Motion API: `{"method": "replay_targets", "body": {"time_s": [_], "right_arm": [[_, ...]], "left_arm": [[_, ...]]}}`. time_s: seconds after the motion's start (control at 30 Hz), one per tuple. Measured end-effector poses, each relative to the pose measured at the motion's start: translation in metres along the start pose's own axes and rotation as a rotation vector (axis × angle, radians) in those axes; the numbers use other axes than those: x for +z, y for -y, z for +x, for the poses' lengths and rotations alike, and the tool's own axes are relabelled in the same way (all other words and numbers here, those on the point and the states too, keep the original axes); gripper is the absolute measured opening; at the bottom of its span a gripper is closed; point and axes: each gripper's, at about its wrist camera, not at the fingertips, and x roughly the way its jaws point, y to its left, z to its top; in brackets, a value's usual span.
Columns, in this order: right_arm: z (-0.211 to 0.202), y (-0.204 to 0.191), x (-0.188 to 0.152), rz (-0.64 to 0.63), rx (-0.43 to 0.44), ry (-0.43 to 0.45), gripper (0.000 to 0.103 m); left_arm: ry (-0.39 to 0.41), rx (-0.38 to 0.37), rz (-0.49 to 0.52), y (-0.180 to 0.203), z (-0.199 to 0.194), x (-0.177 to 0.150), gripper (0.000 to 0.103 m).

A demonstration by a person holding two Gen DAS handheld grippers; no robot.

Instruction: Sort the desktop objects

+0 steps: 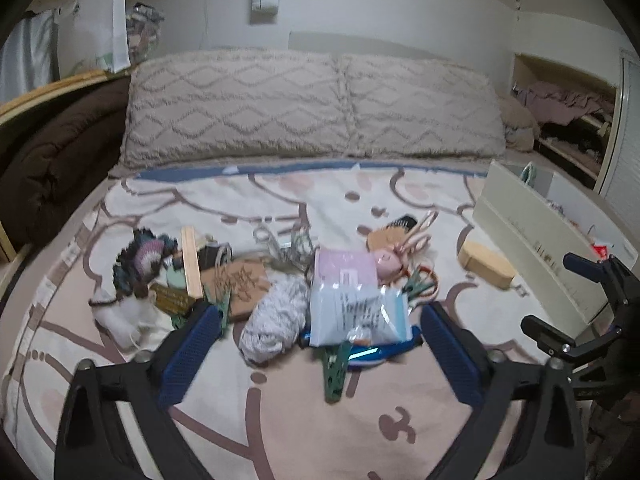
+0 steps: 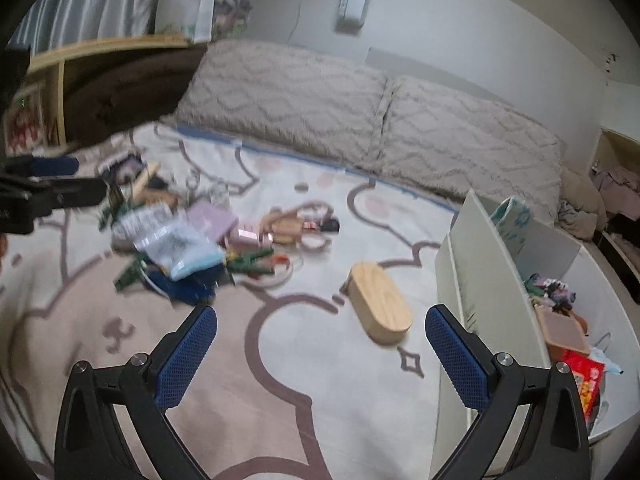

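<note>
Left hand-held gripper [image 1: 320,320]: jaws spread wide, holding nothing. It hangs low over the near edge of the clutter pile on the bed [image 1: 280,420], aimed so that the ball of yarn [image 1: 272,320] and the clear packet [image 1: 356,312] fall between its 2 blue pads. My reading is that it is lined up for a pick from this pile, most likely the yarn or the packet; which one cannot be told.

Right hand-held gripper [image 2: 320,320]: jaws likewise wide apart and empty. It is held over bare bedspread, with the wooden case [image 2: 380,308] lying just ahead of its right pad and well apart from the pile.

Task items: most still lie heaped together at mid-bed, among them a green clip [image 1: 334,368], a pink booklet [image 1: 346,266], a wooden stick [image 1: 192,262] and a pair of scissors [image 1: 420,280]. The heap is overlapped, so single items are partly covered.

Destination: a white divided box [image 2: 472,264] stands at the right edge of the bed, beside the right hand-held gripper. Its compartments already hold several small items, including a red packet [image 2: 584,376]. Judged from this, sorting is under way but most remains.

Risk noted: the packet rests on other items and may drag them when lifted.
</note>
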Motion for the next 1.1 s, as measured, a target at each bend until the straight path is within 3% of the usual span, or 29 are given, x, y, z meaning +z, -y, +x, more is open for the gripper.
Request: {"method": "replay_targets", "body": {"time_s": [0.2, 0.37, 0.5, 0.63, 1.1], "right_arm": [[0.016, 0.0, -0.01, -0.015, -0.007, -0.046, 0.103], [0.021, 0.003, -0.013, -0.006, -0.008, -0.066, 0.103], [0.025, 0.007, -0.016, 0.01, -0.007, -0.078, 0.103], [0.028, 0.013, -0.016, 0.034, -0.003, -0.087, 0.103], [0.054, 0.019, -0.017, 0.015, -0.047, -0.145, 0.103]], "left_arm": [[-0.085, -0.016, -0.004, 0.0, 0.021, -0.014, 0.076], [-0.186, -0.066, -0.056, -0.005, 0.043, -0.029, 0.049], [-0.249, -0.07, -0.06, -0.004, 0.058, -0.039, 0.038], [-0.299, -0.104, -0.06, -0.001, 0.07, -0.046, 0.021], [-0.287, -0.143, -0.092, -0.008, 0.051, -0.06, 0.017]]}}
